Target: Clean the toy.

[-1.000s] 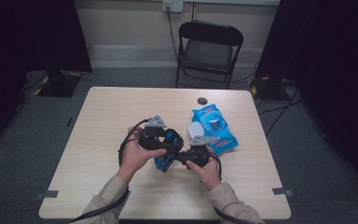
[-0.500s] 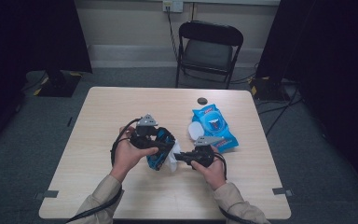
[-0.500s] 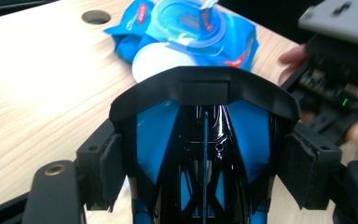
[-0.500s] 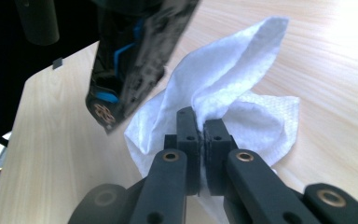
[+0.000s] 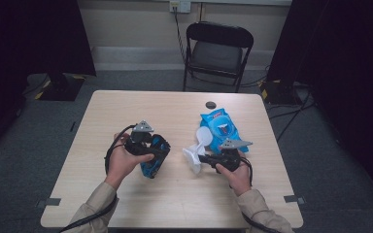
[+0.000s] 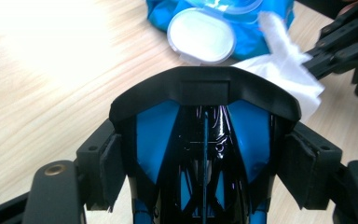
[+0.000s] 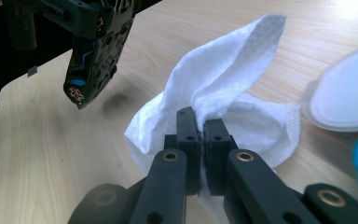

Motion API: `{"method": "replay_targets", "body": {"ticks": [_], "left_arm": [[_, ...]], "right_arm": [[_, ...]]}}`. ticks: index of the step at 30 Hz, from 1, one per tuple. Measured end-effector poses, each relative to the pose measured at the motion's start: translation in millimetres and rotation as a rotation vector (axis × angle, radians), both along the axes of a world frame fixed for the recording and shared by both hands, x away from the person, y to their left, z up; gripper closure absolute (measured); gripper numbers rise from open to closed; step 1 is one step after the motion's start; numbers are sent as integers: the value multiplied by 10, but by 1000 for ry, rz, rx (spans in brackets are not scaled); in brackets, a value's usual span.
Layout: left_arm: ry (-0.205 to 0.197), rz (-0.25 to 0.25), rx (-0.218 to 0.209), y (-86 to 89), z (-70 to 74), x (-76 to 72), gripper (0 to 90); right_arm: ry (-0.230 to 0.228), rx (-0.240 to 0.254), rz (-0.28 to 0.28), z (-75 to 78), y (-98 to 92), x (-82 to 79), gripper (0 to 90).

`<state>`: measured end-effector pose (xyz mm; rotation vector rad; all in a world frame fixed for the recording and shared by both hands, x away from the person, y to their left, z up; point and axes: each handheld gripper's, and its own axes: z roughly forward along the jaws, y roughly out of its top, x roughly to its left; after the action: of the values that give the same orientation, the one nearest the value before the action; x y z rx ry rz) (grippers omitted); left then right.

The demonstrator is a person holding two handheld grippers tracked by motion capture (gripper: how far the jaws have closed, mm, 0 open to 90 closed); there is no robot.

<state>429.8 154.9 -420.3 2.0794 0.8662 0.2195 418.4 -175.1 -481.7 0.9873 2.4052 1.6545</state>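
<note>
A white wipe (image 5: 194, 156) is pinched in the right gripper (image 5: 201, 158), jaws shut on a bunched fold; in the right gripper view the wipe (image 7: 223, 93) is seen fanning up and out past the pads. A blue and black shoe (image 5: 153, 156) is clamped across its width in the left gripper (image 5: 150, 154), toe pointed away from the hand; in the left gripper view the shoe (image 6: 200, 135) sits between both pads, heel end nearest the camera.

The wipe is held just right of the shoe, apart from it, above the tabletop (image 5: 126, 111). A blue wipe pack (image 5: 221, 128) with its white lid (image 5: 204, 136) flipped open lies behind the wipe, well right of the shoe. A small dark cap (image 5: 210, 104) lies beyond the pack.

Handling, judged: the wipe is light, limp, probably damp, easily torn or slipped if pinched at one thin edge; a bunched middle is best gripped. The shoe is light, fairly stiff at the sole, glossy on top, so the sides are best clamped.

Pose: the left hand (image 5: 124, 162) is wrapped round its gripper, wrist turned inward. The right hand (image 5: 235, 172) is kept low, gripper aimed left toward the shoe.
</note>
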Motion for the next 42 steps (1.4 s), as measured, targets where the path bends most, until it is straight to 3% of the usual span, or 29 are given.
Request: {"method": "replay_targets", "body": {"ticks": [7,14,16,28,42], "left_arm": [[14,32,27,156,-66,21,253],[33,59,25,232,-110,64,253],[34,64,34,234,-122,90,253],[56,106,20,211,-286,224,252],[72,118,76,72,-478,349,251]], "right_arm": [[7,-7,-27,-41,-166,17,886],[14,-19,-40,-75,-226,26,884],[7,-40,-39,-78,-219,16,883],[10,-52,-48,-140,-215,11,870],[20,-71,-68,-195,-279,16,841]]}}
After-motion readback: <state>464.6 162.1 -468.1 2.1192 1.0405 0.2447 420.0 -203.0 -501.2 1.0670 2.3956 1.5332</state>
